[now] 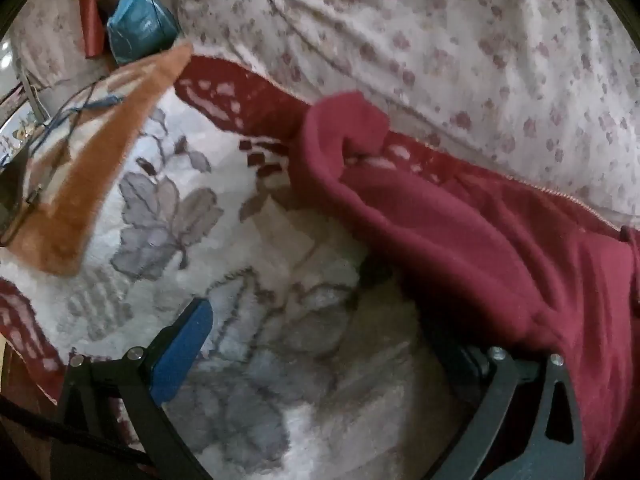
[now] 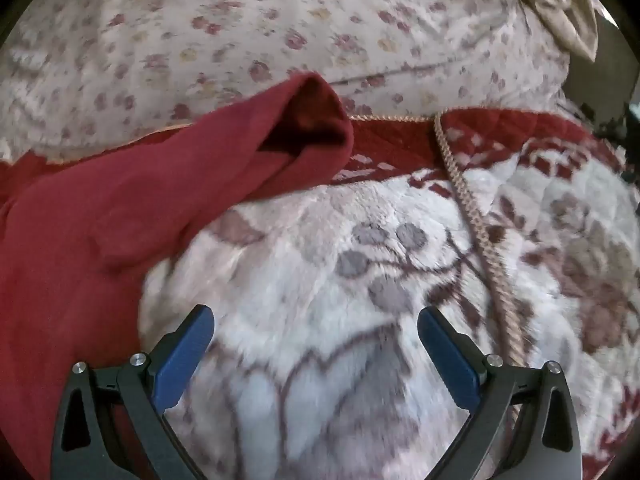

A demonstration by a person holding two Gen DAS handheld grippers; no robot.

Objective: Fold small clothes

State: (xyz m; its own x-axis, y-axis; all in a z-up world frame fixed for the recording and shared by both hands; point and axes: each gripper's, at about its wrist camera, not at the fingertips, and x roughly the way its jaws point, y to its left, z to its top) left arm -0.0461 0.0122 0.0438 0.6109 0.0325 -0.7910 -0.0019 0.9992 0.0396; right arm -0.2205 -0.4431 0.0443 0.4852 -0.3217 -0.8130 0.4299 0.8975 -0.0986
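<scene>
A red garment point(image 2: 120, 208) lies crumpled on a white plush blanket point(image 2: 360, 280) with red and grey flower patterns, its open sleeve end toward a flowered sheet point(image 2: 200, 40). The right gripper point(image 2: 316, 336) is spread wide over bare blanket, the garment to its left. The left gripper point(image 1: 320, 328) is also spread; the garment drapes over its right finger.

One dark red garment point(image 2: 120, 208) lies at nine o'clock. One plush flowered blanket point(image 2: 320, 280) fills the centre, one floral sheet point(image 2: 240, 40) at twelve. Two grippers: left point(image 1: 320, 344), right point(image 2: 316, 344).
</scene>
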